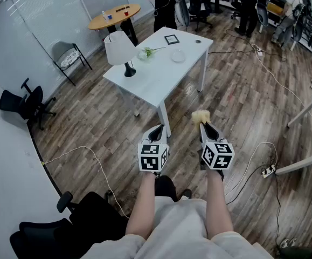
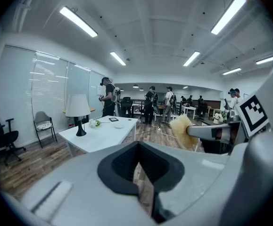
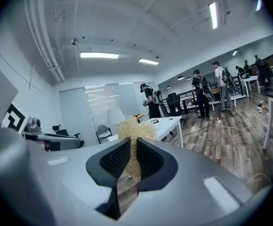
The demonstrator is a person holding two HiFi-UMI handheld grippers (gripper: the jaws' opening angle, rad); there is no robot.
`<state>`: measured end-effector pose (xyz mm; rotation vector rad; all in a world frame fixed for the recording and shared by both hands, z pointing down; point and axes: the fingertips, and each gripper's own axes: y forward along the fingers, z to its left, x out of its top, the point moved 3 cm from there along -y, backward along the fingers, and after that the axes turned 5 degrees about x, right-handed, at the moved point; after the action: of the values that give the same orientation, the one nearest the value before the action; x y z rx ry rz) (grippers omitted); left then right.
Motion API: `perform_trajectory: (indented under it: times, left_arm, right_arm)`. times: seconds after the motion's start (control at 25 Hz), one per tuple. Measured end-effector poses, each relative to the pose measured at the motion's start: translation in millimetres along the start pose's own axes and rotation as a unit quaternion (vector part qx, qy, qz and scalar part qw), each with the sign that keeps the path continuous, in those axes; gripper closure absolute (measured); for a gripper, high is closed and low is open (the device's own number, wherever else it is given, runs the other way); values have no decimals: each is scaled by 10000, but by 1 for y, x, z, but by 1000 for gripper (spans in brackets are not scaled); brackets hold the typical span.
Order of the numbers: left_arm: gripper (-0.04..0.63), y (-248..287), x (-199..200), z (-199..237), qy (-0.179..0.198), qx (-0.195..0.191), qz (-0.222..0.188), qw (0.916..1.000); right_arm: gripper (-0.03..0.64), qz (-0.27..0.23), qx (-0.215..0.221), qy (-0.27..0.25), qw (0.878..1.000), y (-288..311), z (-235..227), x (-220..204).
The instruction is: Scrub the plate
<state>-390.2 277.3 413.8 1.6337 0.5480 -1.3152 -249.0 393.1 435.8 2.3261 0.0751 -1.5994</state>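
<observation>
Head view: both grippers are held side by side over the wood floor (image 1: 236, 107), pointing toward the white table (image 1: 161, 77) and well apart from it.
Left gripper (image 1: 156, 128): jaws closed together, with nothing between them.
Right gripper (image 1: 203, 125): jaws clamped on a pale yellow fibrous scrubber (image 1: 200, 115), whose tuft stands out beyond the tips.
Plate (image 1: 178, 55): small and white, lying on the far half of the table, well apart from both grippers and the scrubber.
Other things on the table: a white-shaded lamp (image 1: 120, 50) near the left edge; a flower (image 1: 146, 53) between the lamp and the plate; a dark-framed square (image 1: 172, 39) beyond the plate.
Background: people stand beyond the table; a round wooden table (image 1: 114, 15) is at far left; a black office chair (image 1: 23, 102) stands by the left wall.
</observation>
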Motion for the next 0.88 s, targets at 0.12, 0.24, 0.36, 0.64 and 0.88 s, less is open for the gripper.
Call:
perform_trajectory:
  times: [0.12,0.24,0.36,0.64,0.88]
  left_arm:
    - [595,0,7,1,-75,-23,-127,9999]
    - [595,4,8,-2,95,-204,-119,9997]
    - [595,11,7,1,828,-151,45,9964]
    - [595,45,45,10,290,-166,-549,9979]
    - [595,90,55,11,-103,-373,-293,9988]
  right_arm:
    - [552,-41,13,21,10000,2,-6,4]
    - [552,-46,49,45,10000,8,-9,5]
    - [552,-27,143,62,9999,17,-9,5]
    - [549,-198,513,344,9979,40,-19,25]
    - [549,-105,487,269,9984,62,-41,38]
